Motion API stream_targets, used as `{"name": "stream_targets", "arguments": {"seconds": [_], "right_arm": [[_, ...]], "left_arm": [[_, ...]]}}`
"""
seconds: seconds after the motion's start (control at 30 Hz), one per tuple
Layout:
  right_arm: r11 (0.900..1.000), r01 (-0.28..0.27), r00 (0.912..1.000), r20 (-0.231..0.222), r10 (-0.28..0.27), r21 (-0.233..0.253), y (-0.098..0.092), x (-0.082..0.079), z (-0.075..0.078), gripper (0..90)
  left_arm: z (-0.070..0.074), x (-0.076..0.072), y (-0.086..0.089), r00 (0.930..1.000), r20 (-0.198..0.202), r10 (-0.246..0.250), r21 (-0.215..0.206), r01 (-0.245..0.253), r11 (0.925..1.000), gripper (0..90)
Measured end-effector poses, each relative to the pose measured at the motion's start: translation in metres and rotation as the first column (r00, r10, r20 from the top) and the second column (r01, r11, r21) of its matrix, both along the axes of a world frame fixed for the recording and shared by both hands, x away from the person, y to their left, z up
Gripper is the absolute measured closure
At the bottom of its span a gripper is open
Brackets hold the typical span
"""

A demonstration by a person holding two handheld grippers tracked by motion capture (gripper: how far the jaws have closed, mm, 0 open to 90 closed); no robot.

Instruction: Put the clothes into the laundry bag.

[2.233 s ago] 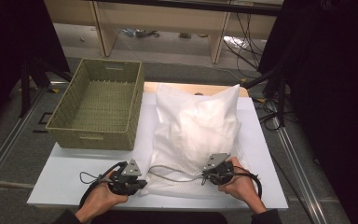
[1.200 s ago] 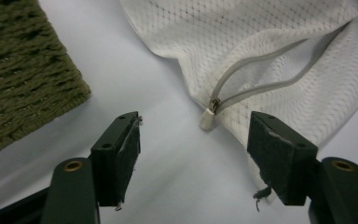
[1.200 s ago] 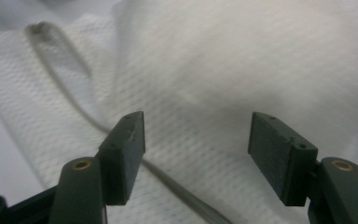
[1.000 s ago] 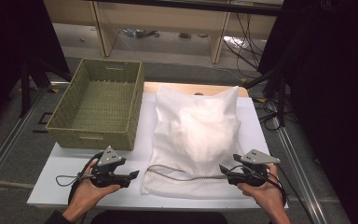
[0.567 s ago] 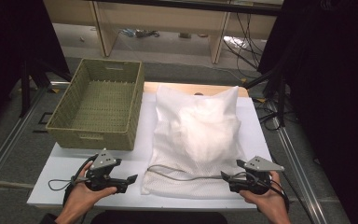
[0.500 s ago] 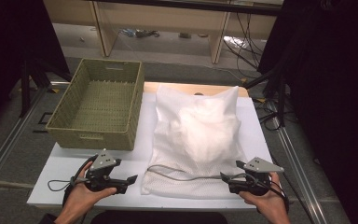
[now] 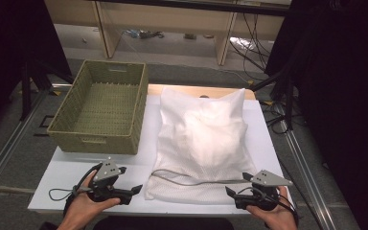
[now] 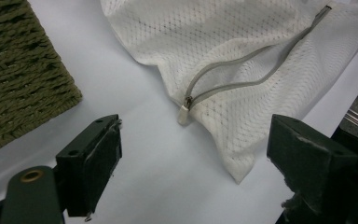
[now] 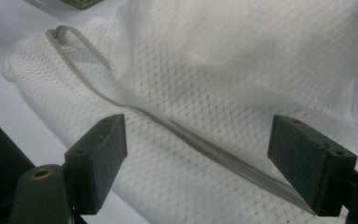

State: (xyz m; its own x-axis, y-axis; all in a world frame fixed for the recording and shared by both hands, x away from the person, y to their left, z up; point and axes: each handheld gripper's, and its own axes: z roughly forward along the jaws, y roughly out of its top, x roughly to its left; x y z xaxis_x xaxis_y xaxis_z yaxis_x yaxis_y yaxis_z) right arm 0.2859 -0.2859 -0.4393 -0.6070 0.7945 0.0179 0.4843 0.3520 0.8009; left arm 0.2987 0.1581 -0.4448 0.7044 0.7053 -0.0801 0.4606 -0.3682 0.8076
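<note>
White tabletop (image 7: 67,168), rectangular, matte, with a wooden strip showing along its far edge. Woven olive-green basket (image 7: 100,112) sits on the left half, overhanging the left edge slightly. White mesh laundry bag (image 7: 203,139), stuffed full, lies just beside it toward the right; its grey zipper (image 7: 191,180) runs along the near end.

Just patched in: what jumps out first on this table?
A stuffed white mesh laundry bag with a grey zipper lies at the table's middle. An olive woven basket sits to its left. Both open claws, left claw and right claw, flank the bag's near edge.
</note>
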Motion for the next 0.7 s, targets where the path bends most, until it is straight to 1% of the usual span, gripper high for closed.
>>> {"name": "stream_targets", "arguments": {"seconds": [0.03,0.07,0.1,0.13,0.17,0.2,0.23,0.27,0.3,0.33,0.37,0.4,0.43,0.47,0.5,0.57,0.6,0.63,0.67,0.7], "right_arm": [[1.0,0.007,0.9999,-0.015,-0.007,0.01,0.0,-0.002,0.0,20.6],[1.0,0.002,0.9999,-0.017,-0.002,0.01,0.0,-0.003,0.0,20.6],[1.0,-0.003,1.0,-0.008,0.003,0.018,-0.001,-0.004,-0.001,20.6],[1.0,-0.008,0.9998,-0.02,0.008,0.014,-0.002,-0.005,0.0,20.4],[1.0,0.017,0.9997,-0.018,-0.017,0.012,-0.002,-0.009,0.0,20.2],[1.0,0.008,0.9999,-0.007,-0.008,0.006,-0.003,-0.009,-0.001,20.2],[1.0,0.02,0.9997,-0.016,-0.019,0.015,-0.003,-0.012,-0.001,20.0],[1.0,0.019,0.9996,-0.021,-0.018,0.024,-0.002,-0.013,-0.001,20.0],[1.0,0.011,0.9999,0.008,-0.011,-0.004,-0.005,-0.013,-0.001,19.8],[1.0,0.013,0.9999,0.01,-0.013,-0.007,-0.006,-0.015,-0.001,19.7],[1.0,0.011,0.9999,0.001,-0.011,0.007,-0.006,-0.016,-0.002,19.7],[1.0,0.006,0.9999,-0.01,-0.006,0.02,-0.006,-0.016,-0.003,19.7],[1.0,0.021,0.9998,-0.007,-0.02,0.004,-0.007,-0.018,-0.002,19.7],[1.0,0.013,0.9999,0.0,-0.013,0.0,-0.008,-0.017,-0.002,19.7],[1.0,0.005,0.9999,0.009,-0.005,-0.001,-0.009,-0.016,-0.003,19.6],[1.0,0.012,0.9999,0.005,-0.012,-0.012,-0.01,-0.016,-0.002,19.7],[1.0,0.013,0.9999,0.006,-0.013,-0.013,-0.01,-0.016,-0.002,19.7],[1.0,0.011,0.9999,-0.012,-0.011,-0.01,-0.01,-0.016,-0.002,19.7],[1.0,0.01,0.9999,-0.011,-0.01,-0.011,-0.01,-0.016,-0.002,19.7],[1.0,0.007,0.9999,-0.009,-0.008,-0.009,-0.01,-0.016,-0.002,19.9]], "left_arm": [[-0.001,-0.002,-0.002,0.9999,0.004,0.015,-0.023,-0.015,0.9996,17.3],[0.0,-0.003,-0.003,1.0,-0.003,0.009,-0.014,-0.009,0.9999,17.3],[-0.001,-0.004,-0.003,1.0,-0.005,-0.001,-0.009,0.001,1.0,17.2],[-0.001,-0.006,-0.003,1.0,-0.001,-0.008,-0.002,0.008,1.0,17.1],[-0.001,-0.007,-0.005,1.0,-0.003,0.003,-0.016,-0.003,0.9999,17.0],[-0.001,-0.009,-0.007,1.0,0.0,0.006,-0.017,-0.006,0.9998,17.0],[0.0,-0.009,-0.005,0.9998,0.006,-0.018,0.014,0.018,0.9997,17.0],[0.0,-0.01,-0.007,0.9997,0.019,-0.015,0.009,0.015,0.9998,17.0],[0.001,-0.009,-0.007,0.9993,0.029,-0.024,0.014,0.024,0.9996,17.0],[0.001,-0.009,-0.006,0.999,0.034,-0.028,0.021,0.027,0.9994,17.0],[0.0,-0.009,-0.007,0.9997,0.02,-0.01,0.012,0.009,0.9999,17.0],[0.0,-0.009,-0.006,0.9999,0.01,-0.008,0.015,0.007,0.9999,17.0],[0.0,-0.008,-0.005,0.9999,0.012,-0.009,0.012,0.009,0.9999,17.0],[-0.001,-0.008,-0.006,0.9999,0.013,0.011,-0.003,-0.011,0.9999,17.0],[0.0,-0.008,-0.005,0.9999,0.011,0.002,0.009,-0.002,1.0,17.0],[-0.001,-0.007,-0.005,0.9998,0.014,0.013,-0.004,-0.013,0.9999,17.0],[-0.001,-0.006,-0.003,0.9999,0.013,0.005,0.02,-0.005,0.9998,17.0],[-0.001,-0.005,-0.003,0.9999,0.016,0.006,0.024,-0.007,0.9997,17.0],[-0.002,-0.004,-0.005,0.9997,0.026,0.003,0.004,-0.003,1.0,17.0],[-0.002,-0.004,-0.004,0.9995,0.031,-0.007,0.02,0.006,0.9998,17.0]]}}
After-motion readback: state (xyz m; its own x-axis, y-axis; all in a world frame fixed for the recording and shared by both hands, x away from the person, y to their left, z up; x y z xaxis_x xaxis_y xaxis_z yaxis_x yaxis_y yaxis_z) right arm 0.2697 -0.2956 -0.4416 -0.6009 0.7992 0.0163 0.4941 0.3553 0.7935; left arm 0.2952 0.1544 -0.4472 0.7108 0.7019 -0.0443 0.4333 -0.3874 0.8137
